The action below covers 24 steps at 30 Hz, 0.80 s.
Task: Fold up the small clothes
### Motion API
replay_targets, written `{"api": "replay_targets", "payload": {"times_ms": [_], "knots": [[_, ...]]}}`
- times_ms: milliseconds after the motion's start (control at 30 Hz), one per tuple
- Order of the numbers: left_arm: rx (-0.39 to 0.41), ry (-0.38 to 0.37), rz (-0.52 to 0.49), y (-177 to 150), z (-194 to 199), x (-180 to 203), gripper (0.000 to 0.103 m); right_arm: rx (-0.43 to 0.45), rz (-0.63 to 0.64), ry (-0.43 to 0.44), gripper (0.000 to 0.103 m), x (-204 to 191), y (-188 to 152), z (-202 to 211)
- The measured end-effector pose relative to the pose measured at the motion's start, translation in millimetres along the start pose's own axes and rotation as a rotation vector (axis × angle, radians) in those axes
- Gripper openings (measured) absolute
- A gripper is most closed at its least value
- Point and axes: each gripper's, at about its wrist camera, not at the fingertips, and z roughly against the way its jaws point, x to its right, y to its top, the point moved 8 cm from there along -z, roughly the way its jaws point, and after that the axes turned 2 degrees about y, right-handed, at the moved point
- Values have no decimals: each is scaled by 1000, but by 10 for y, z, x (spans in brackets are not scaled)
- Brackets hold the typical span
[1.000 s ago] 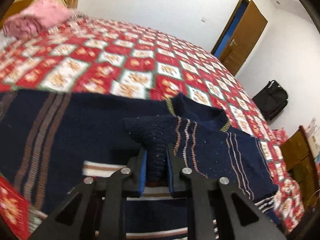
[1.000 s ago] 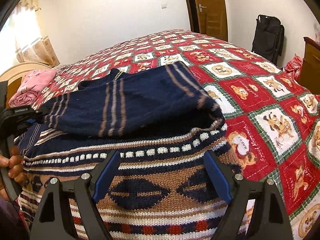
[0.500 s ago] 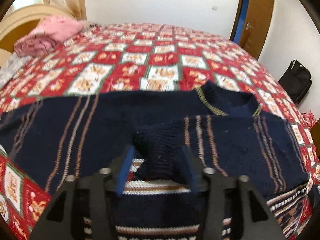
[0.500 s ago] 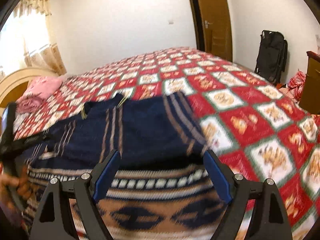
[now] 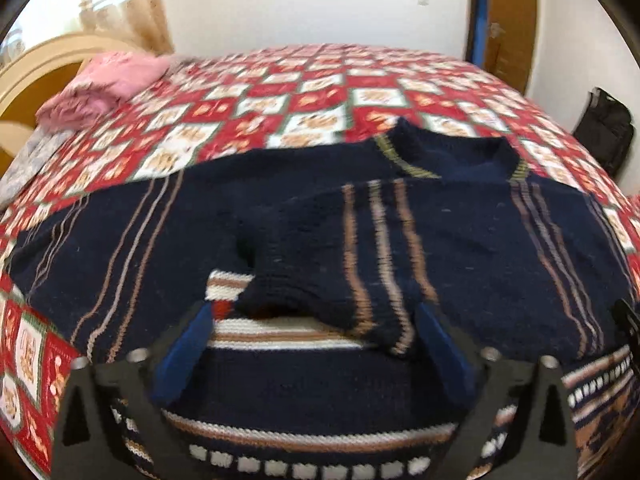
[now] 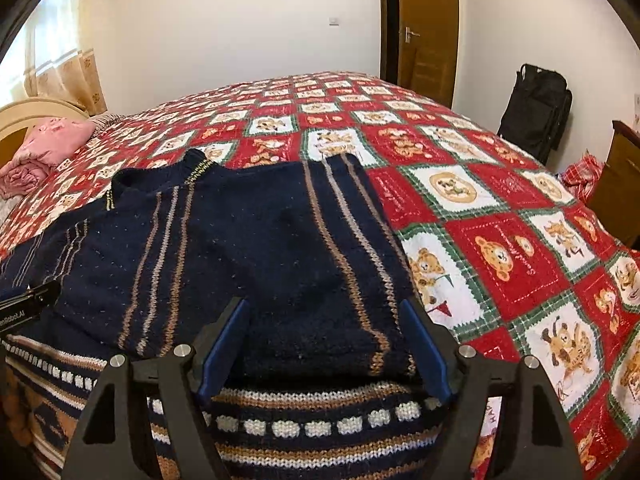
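A navy knitted sweater point(image 5: 460, 236) with tan and white stripes lies flat on the bed, neck away from me. One sleeve point(image 5: 320, 280) is folded across its chest, the cuff lying free between the jaws. My left gripper point(image 5: 312, 320) is open and holds nothing, just above the patterned hem. In the right wrist view the same sweater point(image 6: 240, 240) shows the folded sleeve on top. My right gripper point(image 6: 324, 316) is open and empty over the sweater's lower right part. The left gripper's tip point(image 6: 28, 300) shows at the left edge.
The bed has a red, white and green bear-patterned cover point(image 6: 500, 240). A folded pink cloth point(image 5: 104, 84) lies by the headboard at the far left. A black bag point(image 6: 536, 108) stands by the wall near a wooden door point(image 6: 428, 32). A wooden cabinet point(image 6: 616, 184) is at the right.
My left gripper opened and let go of the sleeve cuff, which now lies on the sweater's chest. It drew back. My right gripper stayed open and shifted slightly.
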Motion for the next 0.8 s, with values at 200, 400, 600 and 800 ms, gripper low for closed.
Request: {"api": "replay_targets", "payload": {"times_ms": [200, 400, 600, 800], "knots": [[-13, -73, 67, -53, -41, -19, 103, 7, 41, -45, 79, -53, -42, 1], [15, -58, 100, -91, -1, -17, 103, 8, 46, -51, 80, -40, -47, 7], [54, -38, 140, -129, 43, -28, 103, 10, 49, -57, 80, -30, -45, 9], [59, -41, 149, -128, 39, -31, 103, 10, 48, -56, 80, -31, -45, 9]]}}
